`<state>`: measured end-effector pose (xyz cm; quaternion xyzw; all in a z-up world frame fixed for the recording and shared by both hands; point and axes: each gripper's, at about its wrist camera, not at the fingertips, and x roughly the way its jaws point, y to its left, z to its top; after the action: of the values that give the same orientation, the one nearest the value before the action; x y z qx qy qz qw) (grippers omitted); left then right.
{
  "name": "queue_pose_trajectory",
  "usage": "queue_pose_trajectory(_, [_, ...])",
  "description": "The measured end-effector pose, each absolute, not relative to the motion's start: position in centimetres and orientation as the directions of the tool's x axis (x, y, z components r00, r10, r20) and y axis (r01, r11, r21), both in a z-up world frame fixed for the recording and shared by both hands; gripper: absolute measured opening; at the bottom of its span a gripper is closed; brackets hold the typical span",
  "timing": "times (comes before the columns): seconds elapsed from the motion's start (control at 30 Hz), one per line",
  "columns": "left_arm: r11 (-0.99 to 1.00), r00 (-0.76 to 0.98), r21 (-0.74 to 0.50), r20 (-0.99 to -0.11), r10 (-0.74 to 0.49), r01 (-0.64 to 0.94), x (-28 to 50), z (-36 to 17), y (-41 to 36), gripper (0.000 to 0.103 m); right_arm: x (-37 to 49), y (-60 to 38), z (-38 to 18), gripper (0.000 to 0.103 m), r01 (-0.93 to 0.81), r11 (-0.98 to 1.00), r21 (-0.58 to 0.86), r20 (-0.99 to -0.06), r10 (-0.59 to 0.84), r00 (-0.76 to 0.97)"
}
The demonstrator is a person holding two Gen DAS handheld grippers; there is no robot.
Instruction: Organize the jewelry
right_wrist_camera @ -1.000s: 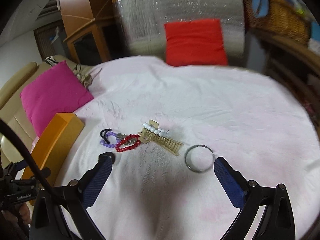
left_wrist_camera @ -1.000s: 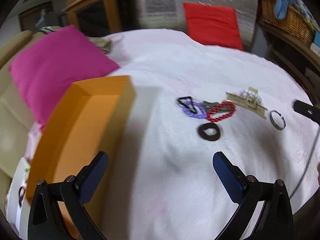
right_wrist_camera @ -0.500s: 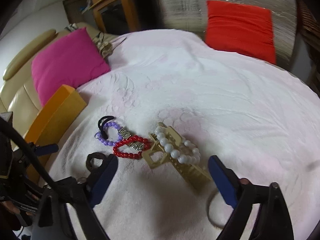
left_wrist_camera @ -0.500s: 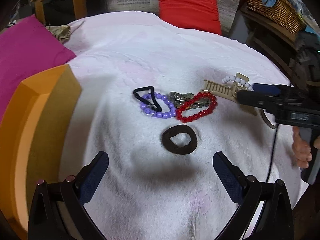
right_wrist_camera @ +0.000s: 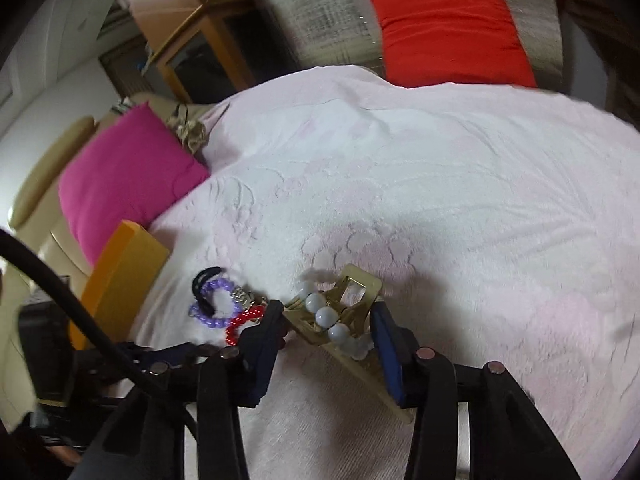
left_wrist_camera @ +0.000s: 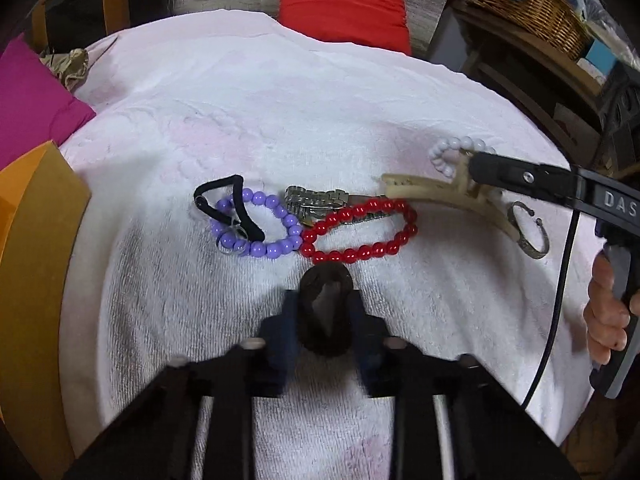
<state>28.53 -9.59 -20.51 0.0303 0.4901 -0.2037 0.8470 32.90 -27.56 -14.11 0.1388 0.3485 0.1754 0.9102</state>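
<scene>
Left gripper (left_wrist_camera: 326,316) jaws closing, pinching scrunchie (left_wrist_camera: 327,280); right gripper (right_wrist_camera: 328,328) closing around clip (right_wrist_camera: 356,292). Seat both, lift straight.

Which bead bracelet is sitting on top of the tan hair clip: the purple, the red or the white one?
The white bead bracelet. It is draped over the tan plastic hair claw clip, while the purple bead bracelet and the red bead bracelet lie on the towel.

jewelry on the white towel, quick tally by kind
Bead bracelets: 3, purple, red, white
Hair ties: 2, dark scrunchie, black elastic
Hair claw clip: 1
Metal watch band: 1
Metal bangle: 1
Total: 8
</scene>
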Motion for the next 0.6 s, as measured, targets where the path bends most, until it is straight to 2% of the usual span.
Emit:
queue_pose_trajectory(0.07, [0.910, 0.423, -0.191, -0.837, -0.346, 0.367, 28.3, -20.2, -9.0, 0.015, 32.2, -28.2, -14.2, 0.046, -0.206, 0.882, 0.424, -0.578, 0.439, 0.688])
queue_pose_trajectory(0.1, [0.909, 0.420, -0.202, -0.836, -0.354, 0.363, 28.0, -20.1, -8.7, 0.015, 31.9, -28.4, -14.2, 0.036, -0.202, 0.874, 0.441, -0.573, 0.448, 0.687])
queue_pose_trajectory(0.33, [0.905, 0.460, -0.208, -0.805, -0.373, 0.370, 23.6, -16.9, -6.1, 0.014, 27.1, -28.9, -13.1, 0.037, -0.174, 0.802, 0.571, -0.504, 0.510, 0.698])
queue_pose_trajectory(0.6, [0.937, 0.601, -0.125, -0.737, -0.308, 0.327, 16.7, -10.4, 0.6, 0.014, 21.6, -25.8, -8.9, 0.037, -0.287, 0.659, 0.696, -0.341, 0.654, 0.675])
